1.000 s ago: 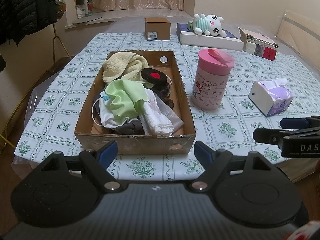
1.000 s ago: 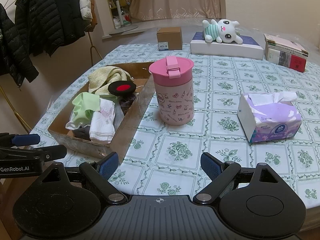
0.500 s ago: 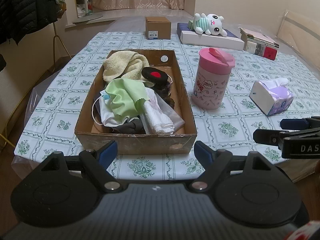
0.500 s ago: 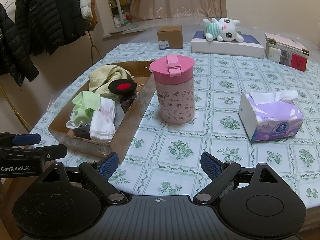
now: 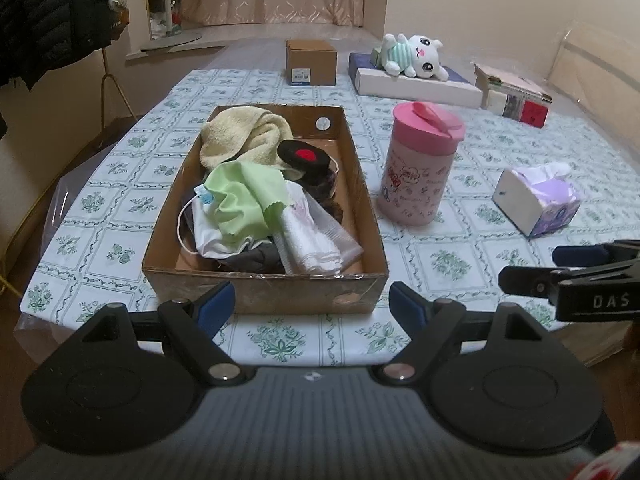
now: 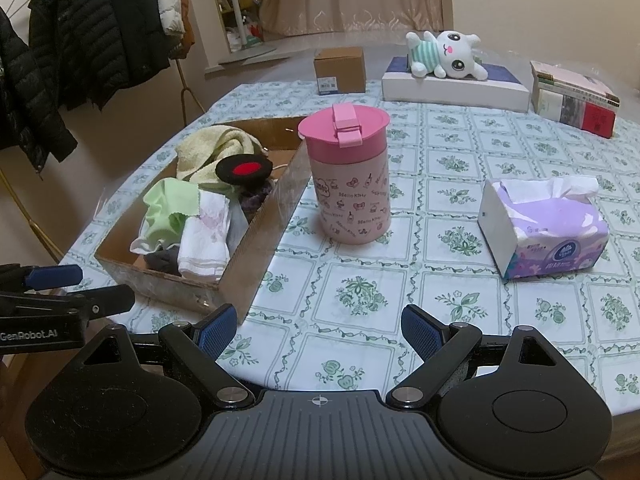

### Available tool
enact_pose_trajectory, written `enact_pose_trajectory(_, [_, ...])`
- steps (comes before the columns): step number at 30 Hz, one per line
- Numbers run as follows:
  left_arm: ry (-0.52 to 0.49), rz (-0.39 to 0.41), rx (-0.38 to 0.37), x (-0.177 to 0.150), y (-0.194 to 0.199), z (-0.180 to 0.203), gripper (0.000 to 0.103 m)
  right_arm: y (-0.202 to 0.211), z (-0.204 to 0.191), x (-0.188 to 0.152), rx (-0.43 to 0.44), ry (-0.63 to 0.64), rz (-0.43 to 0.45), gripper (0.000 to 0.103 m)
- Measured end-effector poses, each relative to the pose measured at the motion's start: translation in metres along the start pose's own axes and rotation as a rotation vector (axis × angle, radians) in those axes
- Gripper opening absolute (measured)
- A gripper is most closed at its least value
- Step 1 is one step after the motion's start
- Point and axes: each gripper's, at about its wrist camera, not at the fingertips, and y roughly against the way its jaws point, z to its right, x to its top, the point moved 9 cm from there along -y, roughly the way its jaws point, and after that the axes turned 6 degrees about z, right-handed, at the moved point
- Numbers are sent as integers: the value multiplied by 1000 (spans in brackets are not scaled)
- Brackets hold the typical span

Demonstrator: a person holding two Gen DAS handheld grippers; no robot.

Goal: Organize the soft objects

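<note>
Nothing has shifted since the earlier frames: both grippers hold the same station at the near edge of the desk, which wears a white cloth printed with green flowers.

Left to right:
- Black padded jackets hang on a rack beyond the desk's left side.
- Left gripper: jaws spread wide, nothing between the blue pads, poised just before the near wall of the shallow brown cardboard box.
- Box contents, a loose heap: pale yellow terry towel at the far end; black round pad with a red centre beside it; light green thin cloth over a white face mask, ear loop trailing left; white folded cloth toward the near right corner. A dark item under the pile; possibly a sock, view too poor to say.
- Pink lidded plastic tumbler, upright, just right of the box.
- Right gripper: jaws likewise wide apart and empty, over bare cloth.
- Purple soft pack of tissues, well right of the tumbler.
- Far edge: small brown carton, white plush rabbit in a striped top lying on a flat white box, stacked books.
</note>
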Motion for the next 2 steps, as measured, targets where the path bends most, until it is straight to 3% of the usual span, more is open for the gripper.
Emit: enact_pose_trajectory(2, [3,-6,4,0,-2,-1,83,0,0,0,0,-2,1,89])
